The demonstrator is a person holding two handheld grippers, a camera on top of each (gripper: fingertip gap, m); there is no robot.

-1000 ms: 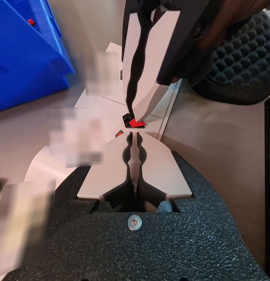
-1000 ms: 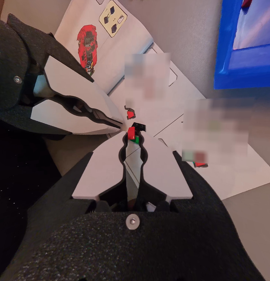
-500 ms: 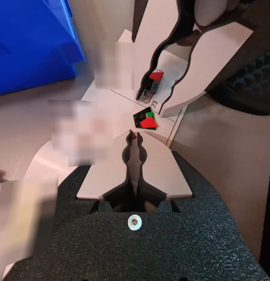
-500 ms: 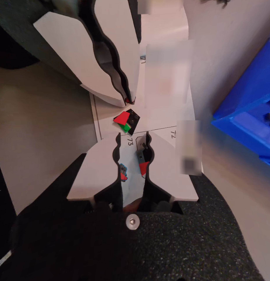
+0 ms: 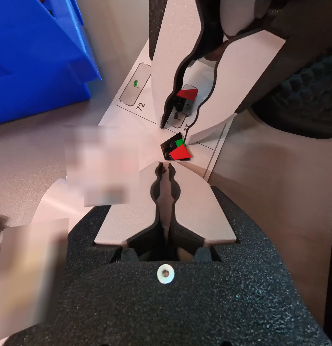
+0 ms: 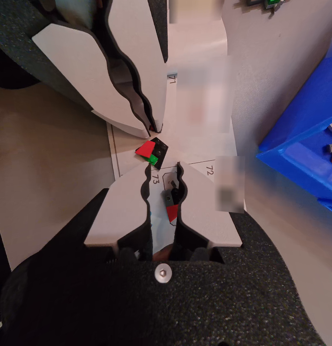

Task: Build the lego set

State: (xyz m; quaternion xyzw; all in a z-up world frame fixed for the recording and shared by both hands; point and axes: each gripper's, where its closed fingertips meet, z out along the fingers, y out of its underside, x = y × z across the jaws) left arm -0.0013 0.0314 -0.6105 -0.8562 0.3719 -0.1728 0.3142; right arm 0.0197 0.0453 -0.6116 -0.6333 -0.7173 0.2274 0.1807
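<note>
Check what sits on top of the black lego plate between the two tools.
On the black studded lego plate: a red wedge-shaped slope piece and, partly tucked beneath its edge, a small green plate. Several black studs stay bare. What the red slope covers cannot be seen.

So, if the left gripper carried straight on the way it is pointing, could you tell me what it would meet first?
Most likely the small black, red and green assembly lying on the instruction sheet, just ahead of the left gripper; the open right gripper waits beyond it. Height is unclear.
</note>
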